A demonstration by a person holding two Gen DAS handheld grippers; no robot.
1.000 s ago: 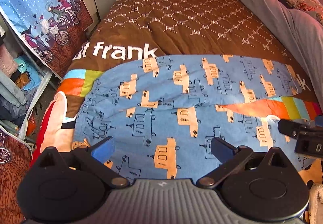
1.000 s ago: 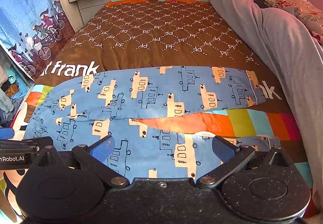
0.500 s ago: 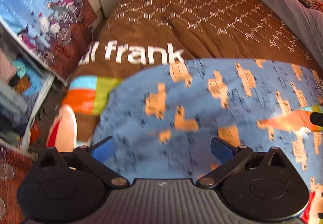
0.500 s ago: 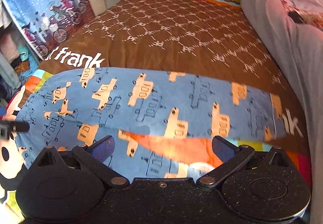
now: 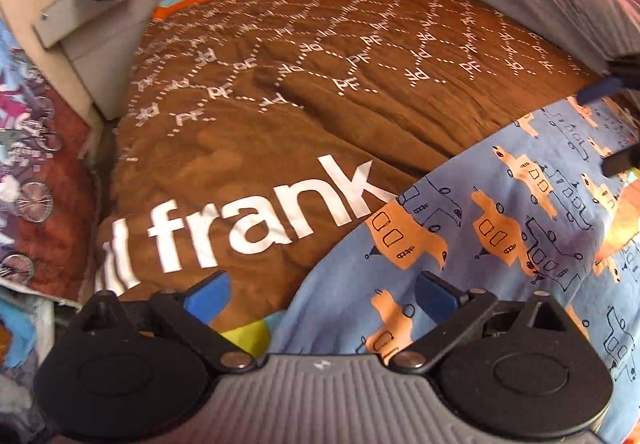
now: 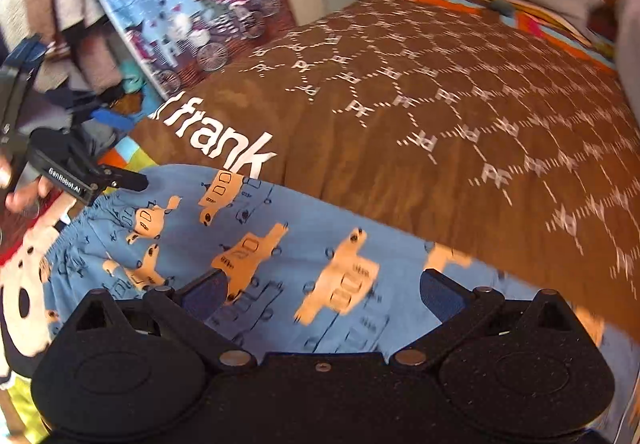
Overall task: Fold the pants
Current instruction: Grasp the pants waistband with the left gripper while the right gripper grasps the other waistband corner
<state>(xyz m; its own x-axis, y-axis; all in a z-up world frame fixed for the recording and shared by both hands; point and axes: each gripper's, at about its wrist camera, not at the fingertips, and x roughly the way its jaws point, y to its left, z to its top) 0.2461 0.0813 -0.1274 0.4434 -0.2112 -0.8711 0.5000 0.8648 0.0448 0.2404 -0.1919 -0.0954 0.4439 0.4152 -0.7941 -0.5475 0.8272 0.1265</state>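
From my left wrist, the pants, soft blue cotton printed with orange cars, lie flat on the brown quilted bedspread at lower right. My left claw hovers wide open over their edge, gripping nothing.

From my right wrist, the pants spread beneath my right claw, fingers apart and empty, tilted over the cloth.

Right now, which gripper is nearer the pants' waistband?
Left. The left gripper is at the waistband end; the right gripper is over the leg, farther along.
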